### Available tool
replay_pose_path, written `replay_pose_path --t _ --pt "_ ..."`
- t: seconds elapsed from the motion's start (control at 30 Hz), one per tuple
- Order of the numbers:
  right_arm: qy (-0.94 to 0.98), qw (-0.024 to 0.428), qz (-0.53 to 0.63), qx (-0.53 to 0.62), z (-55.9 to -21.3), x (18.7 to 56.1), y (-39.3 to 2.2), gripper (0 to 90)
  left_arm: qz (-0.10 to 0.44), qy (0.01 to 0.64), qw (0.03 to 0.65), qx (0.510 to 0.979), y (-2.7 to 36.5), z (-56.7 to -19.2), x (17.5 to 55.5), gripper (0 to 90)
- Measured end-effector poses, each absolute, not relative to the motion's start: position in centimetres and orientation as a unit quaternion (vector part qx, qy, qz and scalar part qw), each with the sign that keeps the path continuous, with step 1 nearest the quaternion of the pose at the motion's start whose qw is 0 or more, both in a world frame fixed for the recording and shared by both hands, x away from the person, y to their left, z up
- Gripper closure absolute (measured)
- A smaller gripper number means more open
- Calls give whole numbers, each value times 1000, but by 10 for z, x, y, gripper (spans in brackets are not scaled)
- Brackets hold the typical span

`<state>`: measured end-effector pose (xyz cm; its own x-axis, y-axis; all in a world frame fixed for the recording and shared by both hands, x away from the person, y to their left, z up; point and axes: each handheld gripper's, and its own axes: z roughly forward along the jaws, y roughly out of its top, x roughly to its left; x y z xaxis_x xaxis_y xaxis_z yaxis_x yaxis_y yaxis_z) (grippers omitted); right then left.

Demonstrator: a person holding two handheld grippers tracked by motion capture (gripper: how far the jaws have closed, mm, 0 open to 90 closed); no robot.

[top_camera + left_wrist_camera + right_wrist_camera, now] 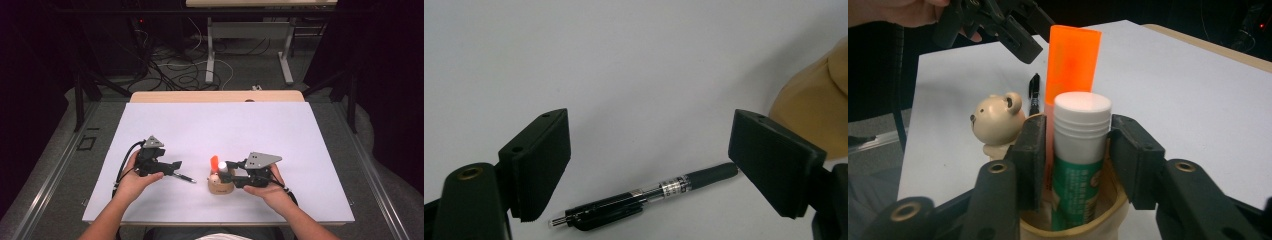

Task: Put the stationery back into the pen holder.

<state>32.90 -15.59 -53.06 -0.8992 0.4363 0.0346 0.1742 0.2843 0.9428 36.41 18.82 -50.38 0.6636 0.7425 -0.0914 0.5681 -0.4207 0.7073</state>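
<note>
white table top (210,125), floor cables (175,70)

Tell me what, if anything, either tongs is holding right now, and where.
Nothing is held. The left tongs stand open over the pen; the right tongs flank the glue stick just below its cap without pressing it.

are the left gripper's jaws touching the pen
Apart. The left gripper view shows the left gripper open, the pen lying on the table between its jaws, a gap at each side.
</note>
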Motion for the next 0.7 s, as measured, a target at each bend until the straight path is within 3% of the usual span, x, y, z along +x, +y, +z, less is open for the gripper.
replay_pose_path --t 0.57,0.7 --pt "763 104 595 230 -514 324 -169 383 117 395 366 835 189 -506 365 176" --pt "769 109 574 260 -508 326 -174 302 116 397 365 834 189 -506 365 176"
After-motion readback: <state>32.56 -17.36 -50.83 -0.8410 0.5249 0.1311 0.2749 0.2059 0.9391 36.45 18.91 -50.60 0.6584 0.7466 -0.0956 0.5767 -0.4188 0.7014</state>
